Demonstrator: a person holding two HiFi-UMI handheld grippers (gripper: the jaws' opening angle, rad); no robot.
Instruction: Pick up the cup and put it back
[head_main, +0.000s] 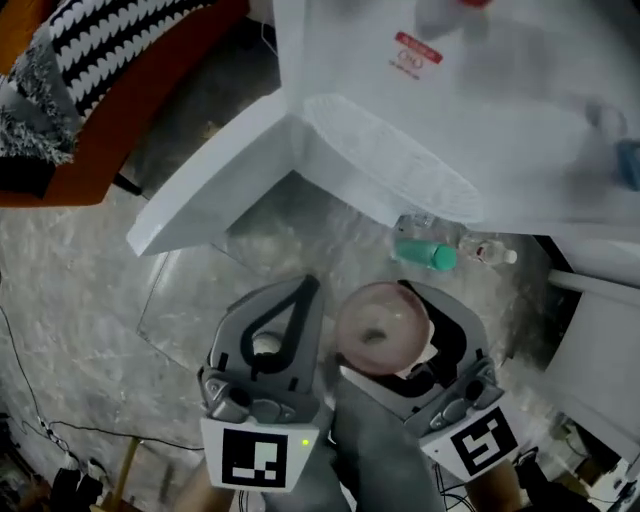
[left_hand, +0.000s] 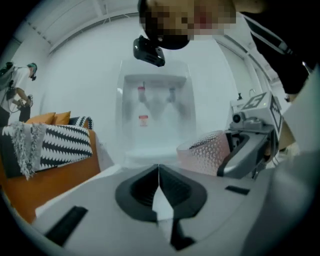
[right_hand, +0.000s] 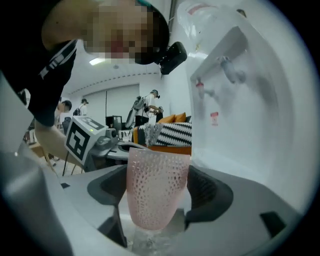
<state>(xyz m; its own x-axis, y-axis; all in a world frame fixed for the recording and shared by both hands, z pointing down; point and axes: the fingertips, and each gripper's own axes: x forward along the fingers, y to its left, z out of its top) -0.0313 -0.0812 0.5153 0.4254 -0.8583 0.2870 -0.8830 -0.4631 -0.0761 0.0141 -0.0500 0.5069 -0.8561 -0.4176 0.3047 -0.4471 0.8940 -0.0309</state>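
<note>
Two grippers: left gripper (left_hand: 159, 175) pressed together, empty; right gripper (right_hand: 156, 192) pinches one upright pink cup (head_main: 380, 328), contents unclear. One green bottle (head_main: 425, 255) and one clear bottle (head_main: 487, 250) lie on the floor (head_main: 80, 300).

Far ahead of you the water dispenser (head_main: 470, 90) is smearing into blur, its top running off the edge. From above, the cup (head_main: 378, 328) is showing you only its mouth. Its foot is blurring at the near edge of the right gripper view. In the left gripper view the right gripper (left_hand: 220, 152) is covering the cup's right side. The people (right_hand: 151, 102) standing far behind are showing too small to tell apart.
</note>
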